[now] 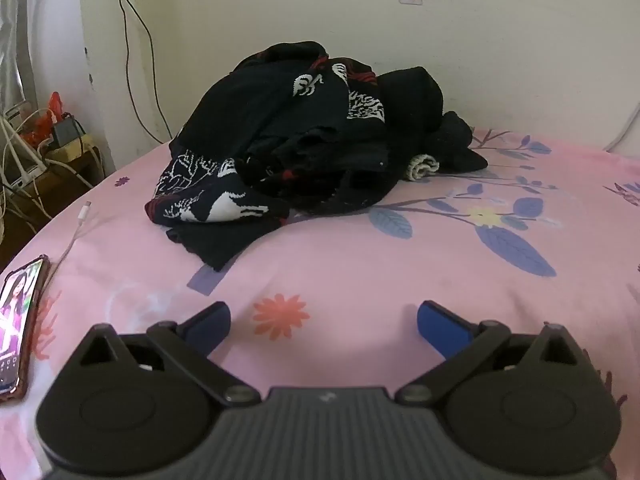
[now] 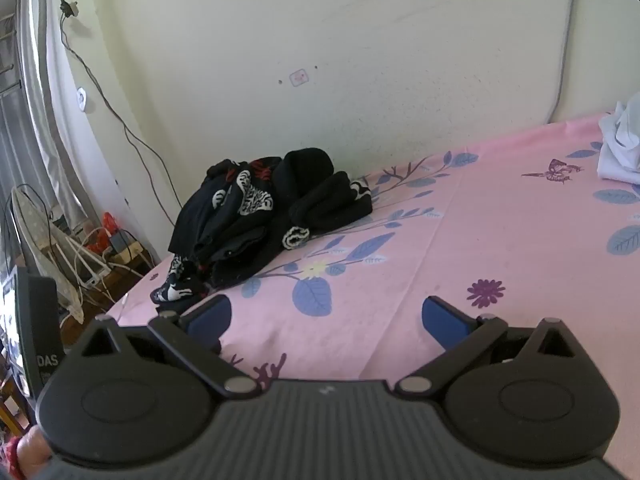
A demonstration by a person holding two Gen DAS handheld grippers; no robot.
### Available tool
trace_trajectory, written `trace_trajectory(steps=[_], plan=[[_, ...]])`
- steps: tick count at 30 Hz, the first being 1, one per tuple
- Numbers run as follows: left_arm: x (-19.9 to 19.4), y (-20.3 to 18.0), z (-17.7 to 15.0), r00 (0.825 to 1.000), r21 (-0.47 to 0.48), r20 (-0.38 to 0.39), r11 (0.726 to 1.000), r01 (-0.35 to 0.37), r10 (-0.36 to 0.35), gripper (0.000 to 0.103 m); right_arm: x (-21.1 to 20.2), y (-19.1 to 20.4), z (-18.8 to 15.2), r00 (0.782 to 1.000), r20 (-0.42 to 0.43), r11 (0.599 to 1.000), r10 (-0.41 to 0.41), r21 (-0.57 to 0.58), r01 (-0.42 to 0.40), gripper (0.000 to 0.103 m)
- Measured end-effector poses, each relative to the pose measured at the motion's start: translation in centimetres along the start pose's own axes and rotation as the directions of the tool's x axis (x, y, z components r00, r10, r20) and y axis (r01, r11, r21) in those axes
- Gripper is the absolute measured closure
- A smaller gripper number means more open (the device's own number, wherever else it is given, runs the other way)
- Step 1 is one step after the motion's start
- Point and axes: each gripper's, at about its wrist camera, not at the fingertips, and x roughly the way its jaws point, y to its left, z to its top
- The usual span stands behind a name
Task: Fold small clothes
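Pink floral bedsheet (image 1: 360,272) carries a dark clothes pile (image 1: 288,148), seemingly several garments, lying well ahead of the left gripper (image 1: 323,322) and ahead-left of the right gripper (image 2: 326,318), both spread wide and empty.

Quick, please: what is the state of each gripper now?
Left gripper: open, holding nothing.
Right gripper: open, holding nothing.

"DAS" stands on a black device (image 2: 40,336).
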Motion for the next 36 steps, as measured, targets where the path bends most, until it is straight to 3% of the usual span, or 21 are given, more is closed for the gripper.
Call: trace_trajectory(steps=[36], plan=[[0.31, -0.14, 0.36, 0.999, -0.023, -0.026, 1.0, 0.019, -0.019, 0.0, 0.19, -0.01, 0.14, 1.0, -0.019, 1.0, 0.015, 0.001, -0.015, 0.006]])
